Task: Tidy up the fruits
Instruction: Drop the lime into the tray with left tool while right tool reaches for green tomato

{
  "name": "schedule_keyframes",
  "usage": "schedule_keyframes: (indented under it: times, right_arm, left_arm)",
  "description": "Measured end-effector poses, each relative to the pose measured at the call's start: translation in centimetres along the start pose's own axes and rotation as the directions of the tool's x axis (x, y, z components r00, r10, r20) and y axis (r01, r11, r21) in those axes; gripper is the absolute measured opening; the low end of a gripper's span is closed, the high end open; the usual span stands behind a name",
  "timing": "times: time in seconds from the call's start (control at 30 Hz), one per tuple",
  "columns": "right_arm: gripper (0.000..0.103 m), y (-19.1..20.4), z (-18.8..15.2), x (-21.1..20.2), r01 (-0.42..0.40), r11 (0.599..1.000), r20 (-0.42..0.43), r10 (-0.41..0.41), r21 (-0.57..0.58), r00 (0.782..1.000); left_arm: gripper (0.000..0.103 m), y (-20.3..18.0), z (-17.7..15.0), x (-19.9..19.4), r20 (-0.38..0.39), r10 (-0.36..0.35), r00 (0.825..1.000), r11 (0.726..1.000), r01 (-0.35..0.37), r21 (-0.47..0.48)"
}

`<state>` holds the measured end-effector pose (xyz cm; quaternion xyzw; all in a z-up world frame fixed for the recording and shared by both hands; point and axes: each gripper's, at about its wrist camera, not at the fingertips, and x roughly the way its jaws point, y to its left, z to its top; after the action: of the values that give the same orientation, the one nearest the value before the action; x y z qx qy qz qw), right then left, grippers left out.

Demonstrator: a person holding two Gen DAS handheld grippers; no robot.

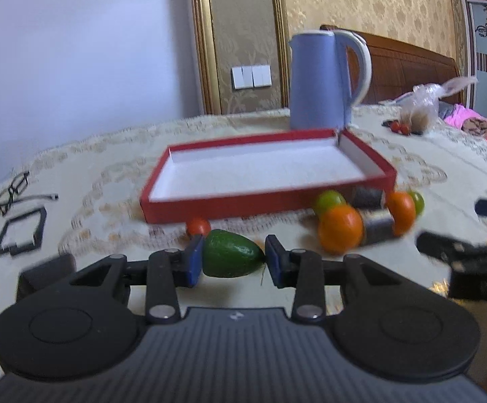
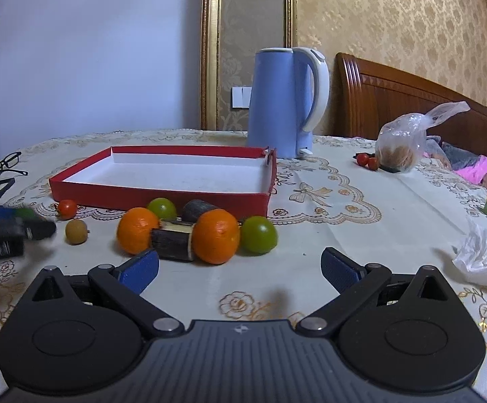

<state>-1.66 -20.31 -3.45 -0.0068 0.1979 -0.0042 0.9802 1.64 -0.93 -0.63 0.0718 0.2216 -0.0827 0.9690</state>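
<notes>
My left gripper [image 1: 232,258] is shut on a green avocado [image 1: 231,253], its blue pads [image 1: 194,260] touching both ends, in front of the red box [image 1: 263,199]. A small red tomato [image 1: 198,226] lies just beyond it. My right gripper [image 2: 240,268] is open and empty, just short of two oranges [image 2: 214,236], two green fruits [image 2: 258,234] and dark sugarcane pieces [image 2: 172,239]. A small brown fruit [image 2: 76,231] and the tomato [image 2: 67,208] lie to the left. The red box [image 2: 156,198] is white inside and holds nothing.
A blue kettle [image 2: 285,102] stands behind the box. Glasses [image 2: 4,164] and a black frame [image 1: 21,231] lie at left. A plastic bag [image 2: 403,144] with cherry tomatoes [image 2: 367,160] beside it sits far right; crumpled tissue [image 2: 482,255] lies near right.
</notes>
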Motion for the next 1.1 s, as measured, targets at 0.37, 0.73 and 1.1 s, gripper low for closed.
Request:
schedule_keyframes:
  times: [0.37,0.73,1.1]
  right_arm:
    - [0.100,-1.6,1.1,1.2,-0.041,0.999,-0.010,0.041,-0.021,0.999]
    - [0.097,-1.6,1.4,2.0,0.006,0.996,-0.007,-0.007,-0.084,1.000]
    - [0.063,-3.6,2.2,5.1,-0.020,0.991,-0.099,0.007,-0.131,0.995]
  left_arm:
    - [0.035,2.1,8.1,8.4,-0.046,0.007,0.999,1.000,-0.006,0.027]
    - [0.037,1.2,9.5,18.6,-0.220,-0.016,0.975,1.000,0.018,0.007]
    - [0.093,2.6,9.9,13.7,-0.087,0.058,0.995,0.998,-0.060,-0.012]
